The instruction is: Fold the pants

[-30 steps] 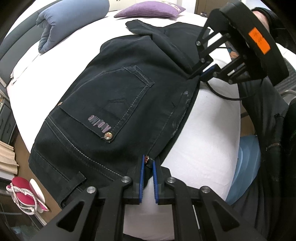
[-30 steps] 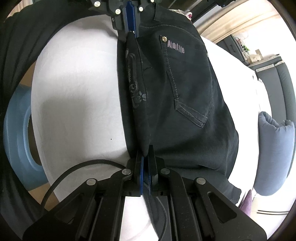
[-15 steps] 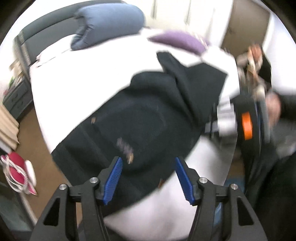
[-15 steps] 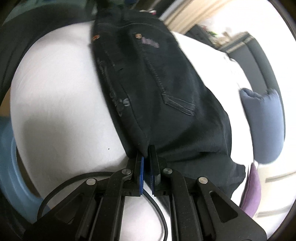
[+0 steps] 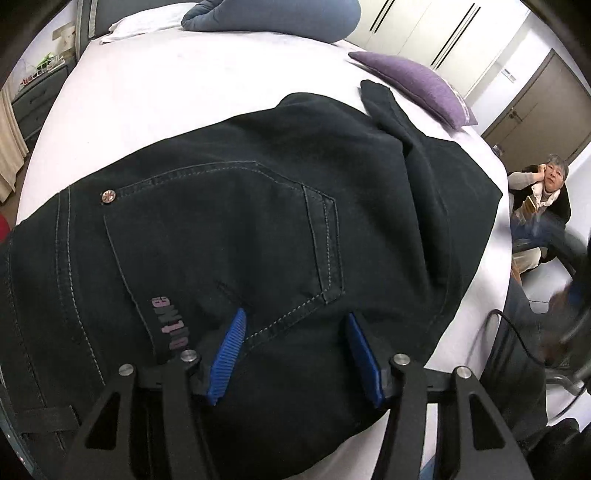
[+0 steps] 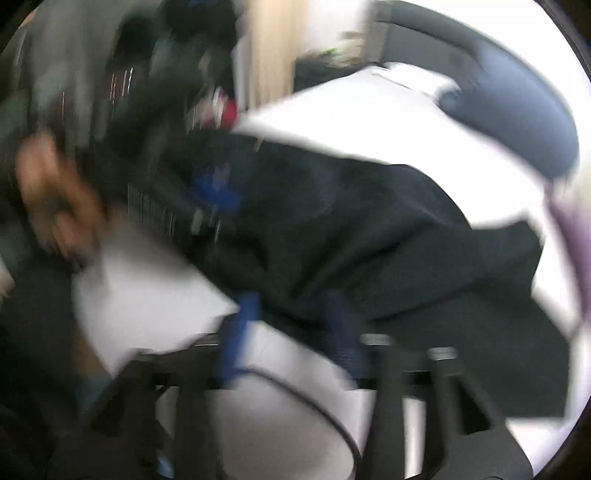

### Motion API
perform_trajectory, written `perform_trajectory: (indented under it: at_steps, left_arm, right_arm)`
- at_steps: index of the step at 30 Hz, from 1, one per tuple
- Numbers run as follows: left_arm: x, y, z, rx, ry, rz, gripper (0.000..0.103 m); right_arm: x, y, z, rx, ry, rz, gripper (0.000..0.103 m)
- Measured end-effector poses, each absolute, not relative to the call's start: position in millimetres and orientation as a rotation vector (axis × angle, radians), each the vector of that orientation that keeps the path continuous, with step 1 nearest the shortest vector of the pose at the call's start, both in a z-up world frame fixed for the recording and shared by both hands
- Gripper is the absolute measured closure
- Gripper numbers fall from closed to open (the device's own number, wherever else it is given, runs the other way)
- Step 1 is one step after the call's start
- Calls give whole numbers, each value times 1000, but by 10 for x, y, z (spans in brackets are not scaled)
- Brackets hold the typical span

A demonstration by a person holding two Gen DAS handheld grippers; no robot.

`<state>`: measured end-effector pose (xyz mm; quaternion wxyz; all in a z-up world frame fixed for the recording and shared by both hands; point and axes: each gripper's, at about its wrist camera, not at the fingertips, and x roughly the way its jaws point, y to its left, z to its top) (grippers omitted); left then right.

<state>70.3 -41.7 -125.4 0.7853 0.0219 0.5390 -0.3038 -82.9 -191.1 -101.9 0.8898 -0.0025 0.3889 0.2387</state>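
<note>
Black pants (image 5: 258,221) lie folded lengthwise on the white bed (image 5: 184,92), back pocket and pink lettering facing up. My left gripper (image 5: 295,317) hovers over the pocket with its blue pads (image 5: 229,354) apart and closing a little; cloth lies under the gap, but the pads do not press on it. The right wrist view is badly blurred. There my right gripper (image 6: 293,301) is opening, over the near edge of the pants (image 6: 369,229) and the sheet (image 6: 147,295), with nothing gripped. A blurred hand (image 6: 48,192) shows at the left.
A purple cushion (image 5: 417,85) and a blue-grey pillow (image 5: 273,14) lie at the far side of the bed. A person (image 5: 543,192) sits beyond the bed's right edge. A nightstand (image 5: 33,99) stands at the far left. A black cable (image 5: 517,332) hangs off the right.
Both grippers were shut on the near edge of the pants; both have let go and opened. The left has rolled and moved over the back pocket; the right has rolled and lifted away.
</note>
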Motion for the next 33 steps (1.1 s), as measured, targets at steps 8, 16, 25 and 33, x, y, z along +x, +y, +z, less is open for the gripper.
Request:
perform_trajectory:
  at_steps: [8, 16, 25, 33]
  left_arm:
    - [735, -315, -1278, 4, 1177, -636, 45]
    - [776, -257, -1294, -28, 1182, -633, 45]
    - [828, -203, -1307, -49, 1185, -647, 45]
    - [822, -198, -1292, -41, 1185, -651, 45]
  right_arm:
    - [412, -4090, -908, 812, 710, 178, 20]
    - [1419, -4712, -1708, 1088, 886, 31, 49]
    - [1620, -4914, -2071, 1152, 923, -80, 50]
    - [1776, -4967, -2274, 1268, 846, -48, 71]
